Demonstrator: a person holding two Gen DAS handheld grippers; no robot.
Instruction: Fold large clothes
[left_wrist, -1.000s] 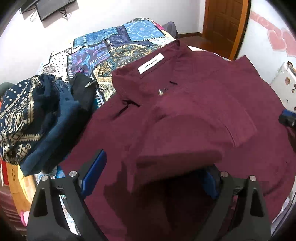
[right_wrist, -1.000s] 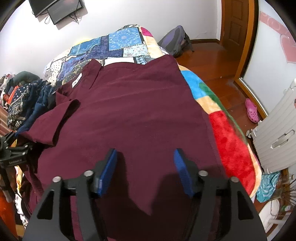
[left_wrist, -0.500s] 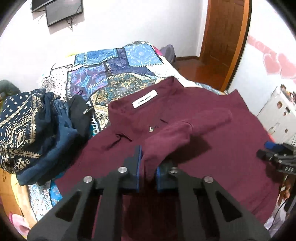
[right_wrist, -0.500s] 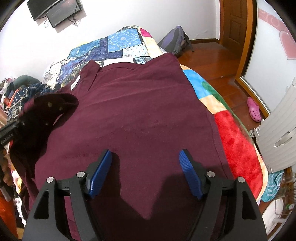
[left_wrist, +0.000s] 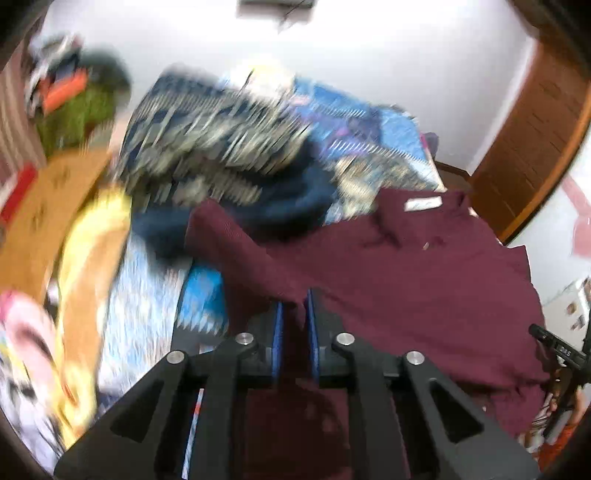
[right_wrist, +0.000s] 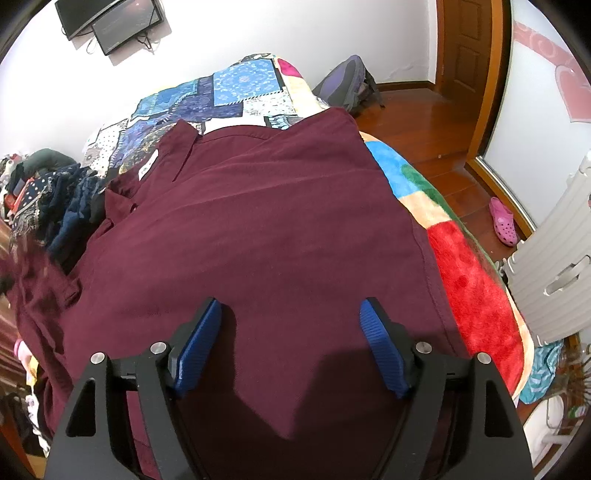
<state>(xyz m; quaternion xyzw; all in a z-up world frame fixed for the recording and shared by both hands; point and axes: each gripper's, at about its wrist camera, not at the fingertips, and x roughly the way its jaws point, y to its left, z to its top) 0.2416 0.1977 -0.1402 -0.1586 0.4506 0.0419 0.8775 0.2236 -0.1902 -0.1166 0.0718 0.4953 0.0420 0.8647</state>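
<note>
Maroon shirt (right_wrist: 258, 229), soft matte cloth, lies flat on the patchwork quilt (right_wrist: 240, 88). Left gripper (left_wrist: 293, 314) pinches its sleeve; right gripper (right_wrist: 291, 332) gapes wide above it.

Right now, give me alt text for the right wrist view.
The open right tongs hover over a maroon shirt spread flat on a bed with a patchwork quilt. Dark clothes are piled left of the shirt, and a pink shoe lies on the wooden floor.

Maroon shirt (right_wrist: 258, 229) spread across bed
</note>
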